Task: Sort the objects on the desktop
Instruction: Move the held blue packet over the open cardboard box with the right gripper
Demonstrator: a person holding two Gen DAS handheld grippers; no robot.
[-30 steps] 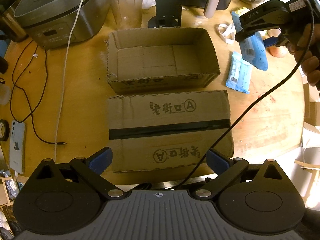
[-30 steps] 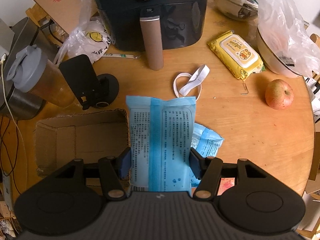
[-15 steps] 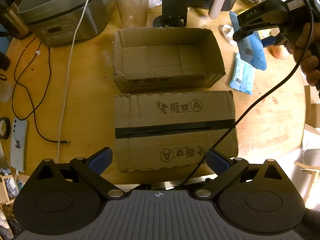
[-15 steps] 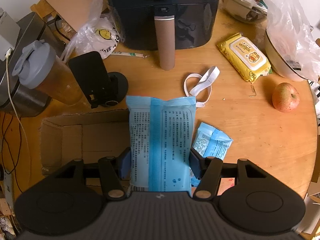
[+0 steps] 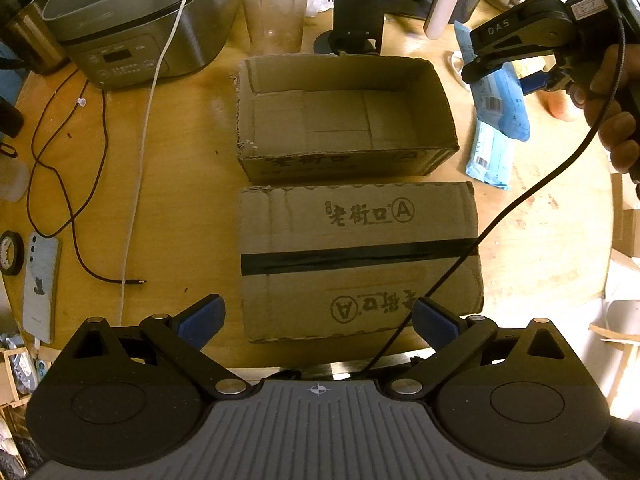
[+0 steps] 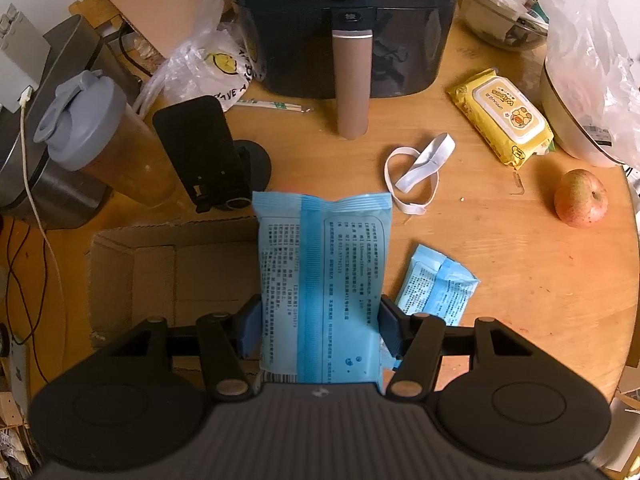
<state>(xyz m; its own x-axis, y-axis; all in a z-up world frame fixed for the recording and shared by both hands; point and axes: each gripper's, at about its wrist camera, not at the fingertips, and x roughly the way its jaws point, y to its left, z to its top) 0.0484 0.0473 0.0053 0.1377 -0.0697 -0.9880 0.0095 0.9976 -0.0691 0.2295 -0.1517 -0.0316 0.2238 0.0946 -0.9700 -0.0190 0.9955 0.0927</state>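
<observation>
Blue film, printed and crinkled, is filling the middle of the right wrist view: the blue wipes pack (image 6: 322,284) is sitting between the blue pads of the right gripper (image 6: 320,328), which are pressing on its two long edges near the lower end, so the jaws are standing partly closed on it. Judging by the soft wrap and flat shape, the pack is probably light, pliable and a little slippery; holding it across the width, close to the end seal, looks reasonable, though a firm squeeze would likely buckle it. The pack is hanging above the table (image 6: 520,280), over the right end wall of the open cardboard box (image 6: 168,268), not yet inside. Just right of it a second blue pack (image 6: 438,288) is lying flat on the wood. Farther back are lying a white elastic band (image 6: 416,168), a yellow wipes pack (image 6: 502,118) and an apple (image 6: 580,198). In the left wrist view the left gripper (image 5: 318,316) is standing wide open and empty above the taped closed box (image 5: 360,260).
</observation>
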